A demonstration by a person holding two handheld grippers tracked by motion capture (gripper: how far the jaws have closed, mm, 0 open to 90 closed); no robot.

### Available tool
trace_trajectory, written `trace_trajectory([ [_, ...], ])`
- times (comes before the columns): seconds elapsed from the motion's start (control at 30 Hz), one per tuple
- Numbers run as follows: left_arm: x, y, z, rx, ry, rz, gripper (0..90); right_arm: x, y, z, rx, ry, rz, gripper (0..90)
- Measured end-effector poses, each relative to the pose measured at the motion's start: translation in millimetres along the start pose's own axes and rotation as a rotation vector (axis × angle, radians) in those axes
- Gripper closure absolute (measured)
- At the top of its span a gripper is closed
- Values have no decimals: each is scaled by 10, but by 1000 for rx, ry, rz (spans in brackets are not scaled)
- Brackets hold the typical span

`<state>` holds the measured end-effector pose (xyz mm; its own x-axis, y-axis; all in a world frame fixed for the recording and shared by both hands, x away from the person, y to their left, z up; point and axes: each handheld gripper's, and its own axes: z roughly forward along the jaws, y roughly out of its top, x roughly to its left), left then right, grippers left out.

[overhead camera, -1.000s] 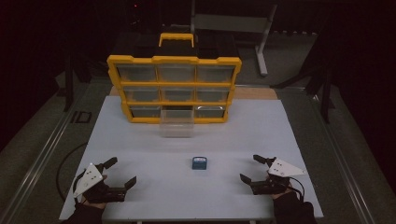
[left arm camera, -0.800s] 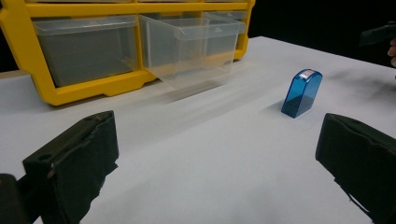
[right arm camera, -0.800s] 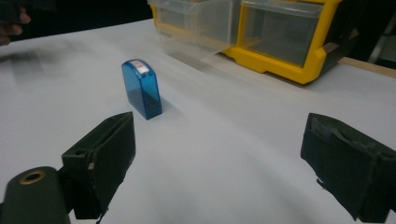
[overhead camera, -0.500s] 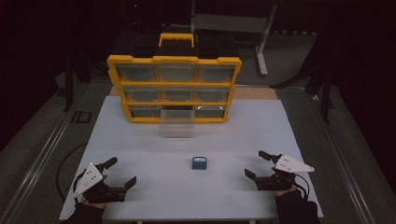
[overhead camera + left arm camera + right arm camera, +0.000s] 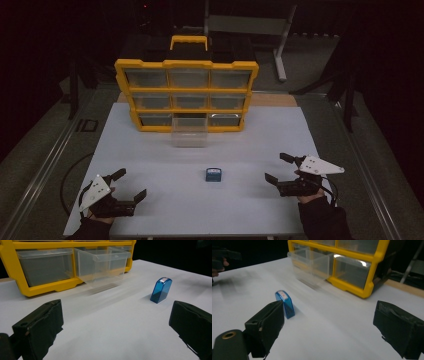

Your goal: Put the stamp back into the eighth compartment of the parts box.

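Note:
A small blue translucent box (image 5: 213, 174) stands on the white table (image 5: 165, 155), midway between my two grippers. My left gripper (image 5: 131, 184) rests open near the front left edge, and in its own view the blue box (image 5: 161, 290) is ahead to the right of the open left gripper (image 5: 117, 312). My right gripper (image 5: 276, 168) is open at the front right. In the right gripper view the blue box (image 5: 285, 303) stands just beyond the left jaw of the right gripper (image 5: 329, 315). Neither gripper touches the box.
A yellow drawer organizer (image 5: 186, 95) stands at the back of the table. Its clear bottom-middle drawer (image 5: 189, 132) is pulled out toward me, seen as the drawer (image 5: 101, 265) and the drawer (image 5: 312, 265). A cable (image 5: 67, 177) trails off the left edge.
My right gripper has shifted slightly to the right and a little away from me. The left gripper and the blue box have stayed where they were.

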<state>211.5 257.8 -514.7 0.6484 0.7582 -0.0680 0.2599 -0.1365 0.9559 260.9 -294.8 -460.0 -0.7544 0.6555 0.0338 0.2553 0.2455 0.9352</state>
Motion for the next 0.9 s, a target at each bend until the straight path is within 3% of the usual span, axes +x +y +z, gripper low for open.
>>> trace_trajectory([
  [0.37, 4, -4, 2, 4, -6, -4, 4, -60, 447, 23, -34, 45, -61, 103],
  [0.47, 4, -4, 3, 4, -6, -4, 4, -61, 478, 29, -36, 48, -67, 103],
  [0.6, 3, -1, 0, 3, -4, -3, 4, -42, 618, 115, -45, 89, -84, 103],
  [0.9, 3, -2, -2, 2, -7, -4, 4, 27, 697, 337, -27, 161, -102, 99],
])
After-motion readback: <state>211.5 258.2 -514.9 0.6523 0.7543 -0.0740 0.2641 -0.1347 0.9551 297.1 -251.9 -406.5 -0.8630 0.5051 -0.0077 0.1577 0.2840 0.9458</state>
